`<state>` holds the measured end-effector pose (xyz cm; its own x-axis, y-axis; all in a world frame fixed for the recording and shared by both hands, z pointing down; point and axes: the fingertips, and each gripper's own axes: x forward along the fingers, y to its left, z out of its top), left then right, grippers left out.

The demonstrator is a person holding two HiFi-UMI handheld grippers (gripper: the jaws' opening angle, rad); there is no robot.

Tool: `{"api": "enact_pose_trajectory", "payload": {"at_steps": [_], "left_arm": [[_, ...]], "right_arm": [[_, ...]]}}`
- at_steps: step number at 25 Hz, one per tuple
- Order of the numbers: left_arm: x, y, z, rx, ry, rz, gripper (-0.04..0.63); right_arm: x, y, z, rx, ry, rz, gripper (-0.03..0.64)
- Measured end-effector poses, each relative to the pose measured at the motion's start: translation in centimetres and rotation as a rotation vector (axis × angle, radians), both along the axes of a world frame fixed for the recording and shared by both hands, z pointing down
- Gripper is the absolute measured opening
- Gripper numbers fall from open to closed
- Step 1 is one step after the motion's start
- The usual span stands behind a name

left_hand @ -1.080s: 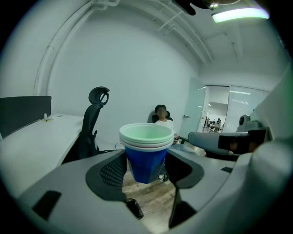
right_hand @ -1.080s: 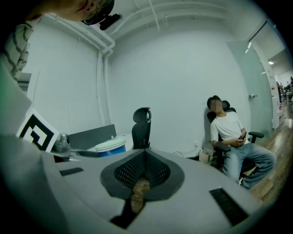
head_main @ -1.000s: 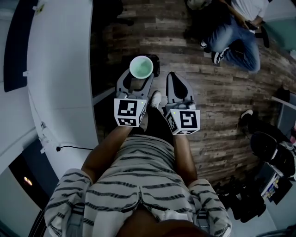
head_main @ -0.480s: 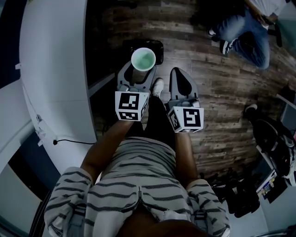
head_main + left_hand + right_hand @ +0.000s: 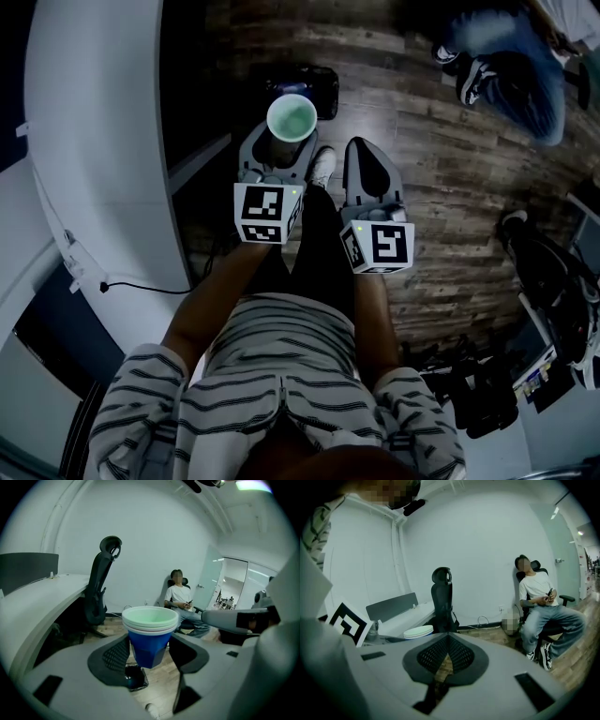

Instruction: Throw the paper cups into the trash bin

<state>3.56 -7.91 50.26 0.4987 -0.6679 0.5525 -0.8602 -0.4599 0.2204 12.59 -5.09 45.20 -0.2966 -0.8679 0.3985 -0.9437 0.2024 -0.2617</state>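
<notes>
A stack of blue paper cups (image 5: 292, 118) with a pale green inside stands upright in my left gripper (image 5: 280, 142), which is shut on its lower part. In the left gripper view the cups (image 5: 150, 634) sit between both dark pads (image 5: 117, 654). A small dark trash bin (image 5: 319, 86) stands on the wooden floor just beyond the cups, and it shows far below the jaws (image 5: 136, 677). My right gripper (image 5: 367, 169) is beside the left one, shut with nothing in it; its pads (image 5: 459, 654) meet at their tips.
A curved white desk (image 5: 94, 141) runs along the left, with a cable on it. A black office chair (image 5: 100, 585) stands by the desk. A seated person (image 5: 540, 607) is ahead to the right. My own shoe (image 5: 323, 166) is between the grippers.
Both grippers keep their hold and place in the view. The floor has slid by: more of the trash bin shows beyond the cups, and the seated person has drifted to the upper right.
</notes>
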Motion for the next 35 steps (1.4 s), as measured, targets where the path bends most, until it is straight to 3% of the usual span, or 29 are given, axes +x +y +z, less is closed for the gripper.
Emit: {"api": "enact_pose_trajectory", "payload": {"at_steps": [20, 24, 35], "left_arm": [[-0.1, 1.8, 10.7, -0.130, -0.032, -0.050, 0.281], [-0.4, 1.6, 12.8, -0.117, -0.049, -0.043, 0.281], [-0.4, 0.7, 19.6, -0.191, -0.055, -0.035, 0.281]], "right_arm": [[0.3, 1.0, 7.5, -0.061, -0.010, 0.002, 0.011], [-0.2, 1.2, 8.8, -0.070, -0.004, -0.003, 0.011], [-0.2, 0.8, 12.0, -0.093, -0.012, -0.006, 0.011]]}}
